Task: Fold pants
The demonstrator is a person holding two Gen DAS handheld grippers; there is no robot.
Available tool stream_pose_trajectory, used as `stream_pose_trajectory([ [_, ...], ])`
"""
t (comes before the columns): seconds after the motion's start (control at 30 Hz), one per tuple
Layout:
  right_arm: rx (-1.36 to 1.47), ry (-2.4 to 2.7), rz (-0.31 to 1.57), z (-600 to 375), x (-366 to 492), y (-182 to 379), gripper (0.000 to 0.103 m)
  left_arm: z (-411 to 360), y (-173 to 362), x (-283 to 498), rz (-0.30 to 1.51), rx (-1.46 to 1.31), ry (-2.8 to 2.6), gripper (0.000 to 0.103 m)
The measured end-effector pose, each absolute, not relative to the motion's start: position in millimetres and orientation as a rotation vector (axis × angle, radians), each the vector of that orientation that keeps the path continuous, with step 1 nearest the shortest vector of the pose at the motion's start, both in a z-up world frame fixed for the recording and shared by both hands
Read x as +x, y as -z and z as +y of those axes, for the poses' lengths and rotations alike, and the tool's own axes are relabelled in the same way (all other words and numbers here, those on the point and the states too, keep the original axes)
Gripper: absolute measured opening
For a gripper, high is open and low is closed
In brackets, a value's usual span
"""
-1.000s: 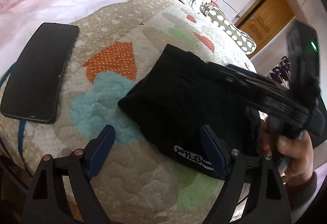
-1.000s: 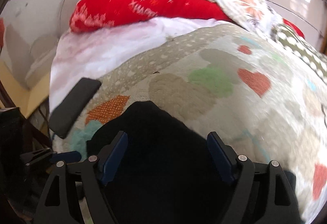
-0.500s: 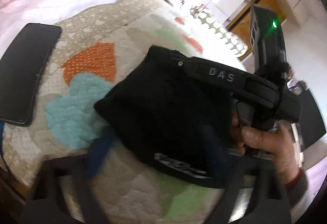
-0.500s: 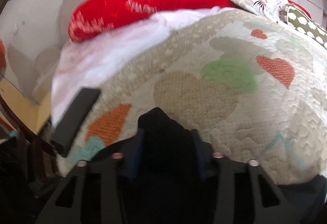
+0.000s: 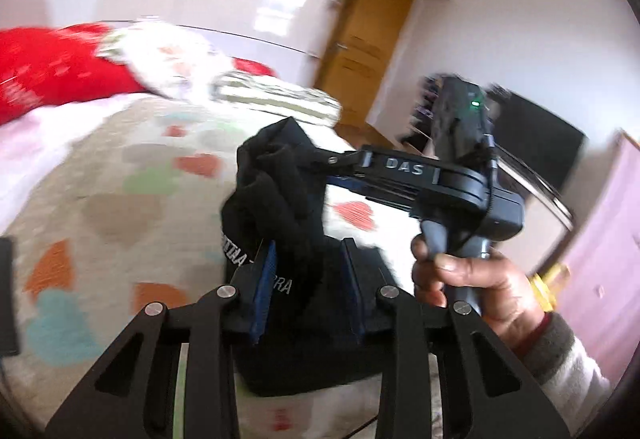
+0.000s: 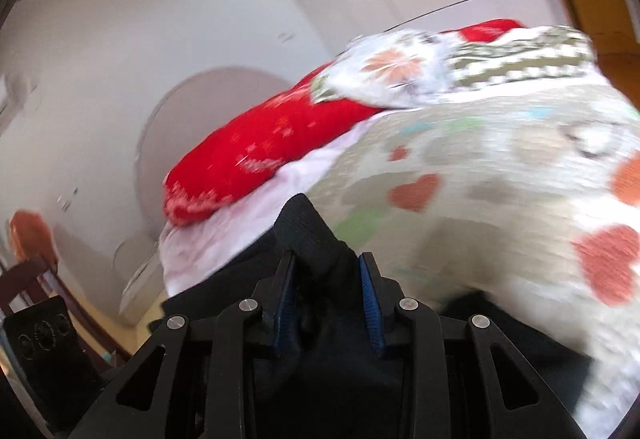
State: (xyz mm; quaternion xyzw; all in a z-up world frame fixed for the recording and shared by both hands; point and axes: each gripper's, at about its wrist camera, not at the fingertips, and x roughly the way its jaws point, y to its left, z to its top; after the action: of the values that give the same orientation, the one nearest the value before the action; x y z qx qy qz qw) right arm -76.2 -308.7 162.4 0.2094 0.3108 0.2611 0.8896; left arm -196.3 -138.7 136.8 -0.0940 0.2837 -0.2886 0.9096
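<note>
The black pants (image 5: 276, 199), with white lettering on the fabric, are lifted off the quilted bed cover (image 5: 100, 199) in a bunched fold. My left gripper (image 5: 308, 259) is shut on the pants' lower part. My right gripper (image 6: 326, 271) is shut on the pants (image 6: 308, 231), a corner of fabric sticking up between its fingers. In the left wrist view the right gripper (image 5: 320, 163) comes in from the right, held by a hand (image 5: 472, 279), clamping the top of the pants.
The bed carries a heart-patterned quilt (image 6: 500, 199), a red pillow (image 6: 260, 159) and patterned pillows (image 6: 440, 67) at its head. A dark phone (image 5: 6, 295) lies at the left edge. A wooden door (image 5: 360, 51) and a dark screen (image 5: 540, 147) stand beyond the bed.
Both grippers have closed on the pants and raised them off the quilt. Both cameras have tilted up, so the room walls and door now show.
</note>
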Motion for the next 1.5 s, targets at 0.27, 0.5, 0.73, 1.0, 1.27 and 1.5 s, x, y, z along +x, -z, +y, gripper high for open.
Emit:
stream_pose_trajectory([
  [0.27, 0.545, -0.175, 0.73, -415, -120, -113, 0.046, -246, -73, -194, 0.793, 0.0, 0.802, 0.029],
  [0.5, 0.598, -0.231, 0.743, -417, -156, -107, 0.075, -236, -94, -213, 0.726, 0.093, 0.864, 0.058],
  [0.73, 0.528, -0.279, 0.848, -373, -138, -86, 0.081, -181, -116, -200, 0.624, 0.085, 0.681, 0.065],
  [1.0, 0.452, -0.299, 0.837, -349, -141, -85, 0.037, -151, -98, -167, 0.71, -0.009, 0.561, 0.065],
  [1.27, 0.404, -0.346, 0.713, -356, -178, -136, 0.008, -156, -101, -164, 0.7, -0.023, 0.559, 0.065],
  [1.5, 0.379, -0.277, 0.766, -362, -178, -125, 0.008, -167, -96, -157, 0.75, -0.026, 0.57, 0.065],
])
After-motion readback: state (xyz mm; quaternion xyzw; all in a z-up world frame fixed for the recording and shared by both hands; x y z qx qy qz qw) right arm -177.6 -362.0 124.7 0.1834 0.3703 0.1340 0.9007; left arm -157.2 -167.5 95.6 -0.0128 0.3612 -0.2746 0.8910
